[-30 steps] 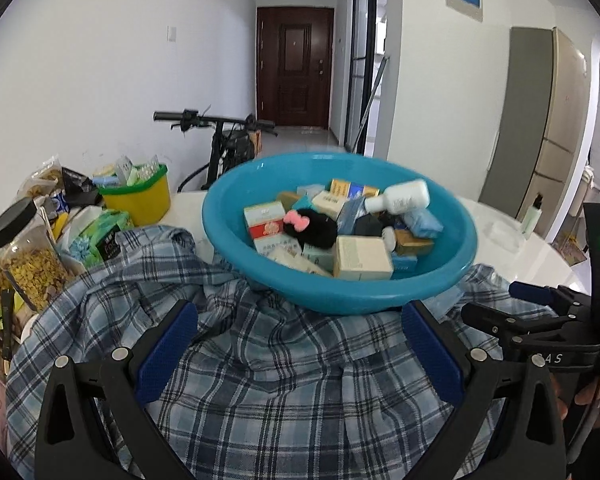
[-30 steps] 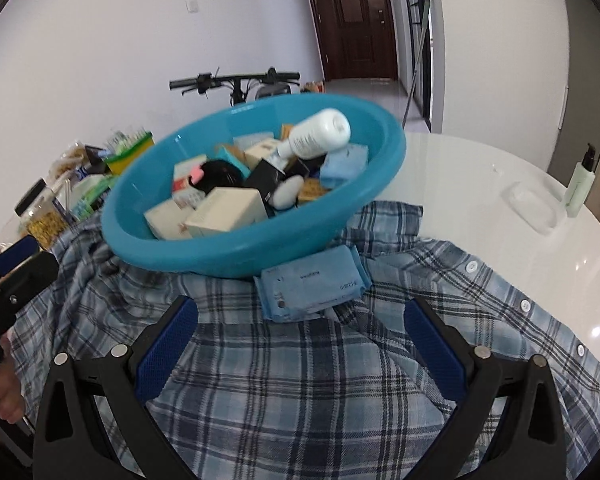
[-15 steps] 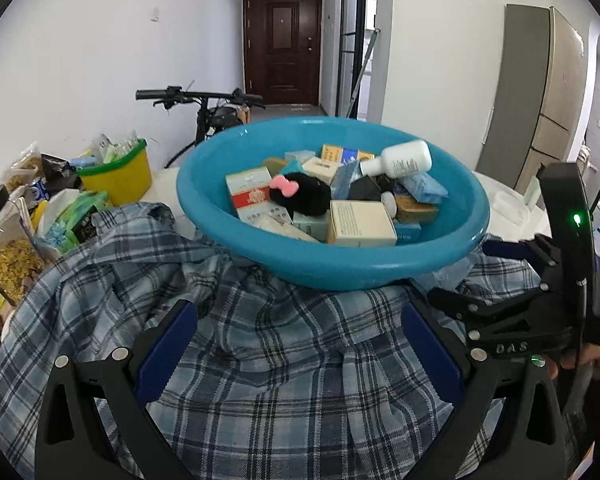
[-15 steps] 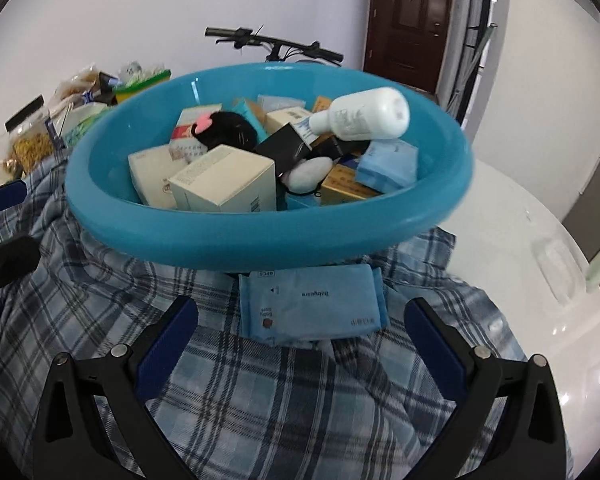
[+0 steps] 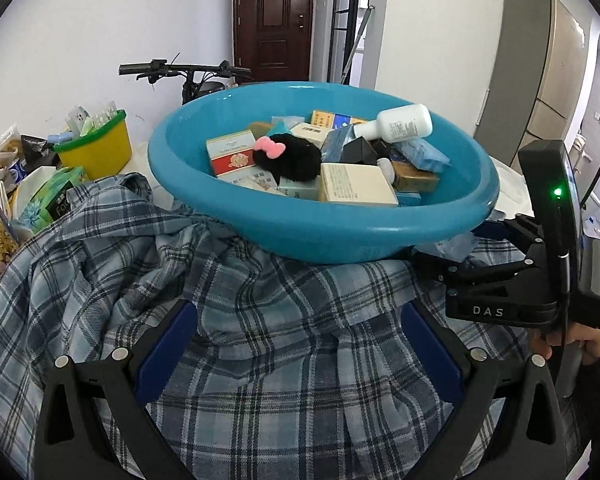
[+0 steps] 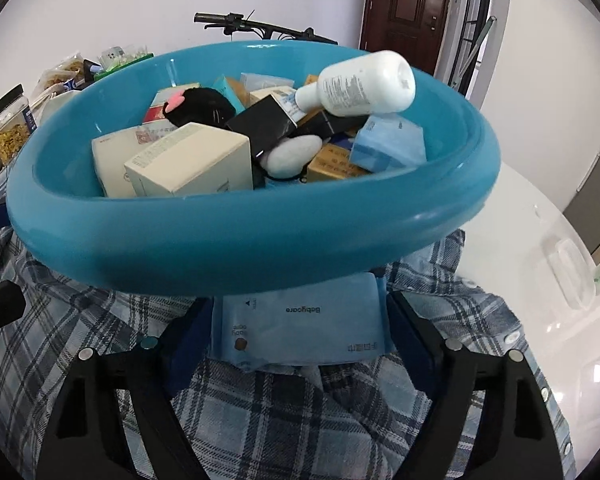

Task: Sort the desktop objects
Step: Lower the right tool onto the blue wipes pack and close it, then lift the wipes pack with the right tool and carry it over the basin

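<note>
Right gripper (image 6: 300, 320) straddles the wipes pack (image 6: 300, 322) under the basin (image 6: 240, 248), fingers wide, not gripping; left gripper (image 5: 300, 340) gapes empty over the shirt (image 5: 260, 360).

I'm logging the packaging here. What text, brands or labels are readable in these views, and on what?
"Babycare": upside down on the blue wipes pack under the basin.
"DAS": on the right tongs, seen from the left wrist.
Print on the white bottle and boxes: too small to read.

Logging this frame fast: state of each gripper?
Left gripper: open, holding nothing, above the plaid shirt.
Right gripper: open, straddling the blue wipes pack, not clamped.
</note>
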Motion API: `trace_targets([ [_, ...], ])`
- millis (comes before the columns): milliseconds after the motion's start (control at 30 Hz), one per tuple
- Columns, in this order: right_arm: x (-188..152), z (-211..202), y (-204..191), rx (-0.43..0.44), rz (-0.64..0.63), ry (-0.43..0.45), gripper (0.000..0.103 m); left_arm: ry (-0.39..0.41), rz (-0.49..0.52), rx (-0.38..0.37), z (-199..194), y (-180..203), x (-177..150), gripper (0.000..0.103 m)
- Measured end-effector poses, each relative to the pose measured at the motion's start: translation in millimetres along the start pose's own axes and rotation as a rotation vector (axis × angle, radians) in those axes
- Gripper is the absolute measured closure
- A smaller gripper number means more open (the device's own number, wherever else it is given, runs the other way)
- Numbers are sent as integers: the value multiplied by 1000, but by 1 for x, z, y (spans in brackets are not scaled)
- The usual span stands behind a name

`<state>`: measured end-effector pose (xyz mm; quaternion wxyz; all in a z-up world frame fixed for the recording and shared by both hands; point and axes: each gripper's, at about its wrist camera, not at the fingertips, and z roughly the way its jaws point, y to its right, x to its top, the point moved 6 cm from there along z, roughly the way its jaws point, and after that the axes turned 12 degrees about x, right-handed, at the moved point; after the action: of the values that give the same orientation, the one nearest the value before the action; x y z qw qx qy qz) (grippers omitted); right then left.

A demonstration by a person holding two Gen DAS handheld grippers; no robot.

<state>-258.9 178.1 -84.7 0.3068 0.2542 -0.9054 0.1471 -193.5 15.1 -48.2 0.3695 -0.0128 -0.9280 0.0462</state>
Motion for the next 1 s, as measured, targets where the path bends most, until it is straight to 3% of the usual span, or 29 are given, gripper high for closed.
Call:
trace_targets([
  [433, -5, -37, -6, -11, 44, 50, 32, 44, -12, 2, -5, -1, 2, 0],
  [533, -6, -51, -9, -12, 64, 83, 32, 55, -14, 32, -1, -3, 0, 0],
  [1000, 3, -112, -46, -22, 75, 240, 32, 157, -62, -41, -15, -4, 3, 0],
])
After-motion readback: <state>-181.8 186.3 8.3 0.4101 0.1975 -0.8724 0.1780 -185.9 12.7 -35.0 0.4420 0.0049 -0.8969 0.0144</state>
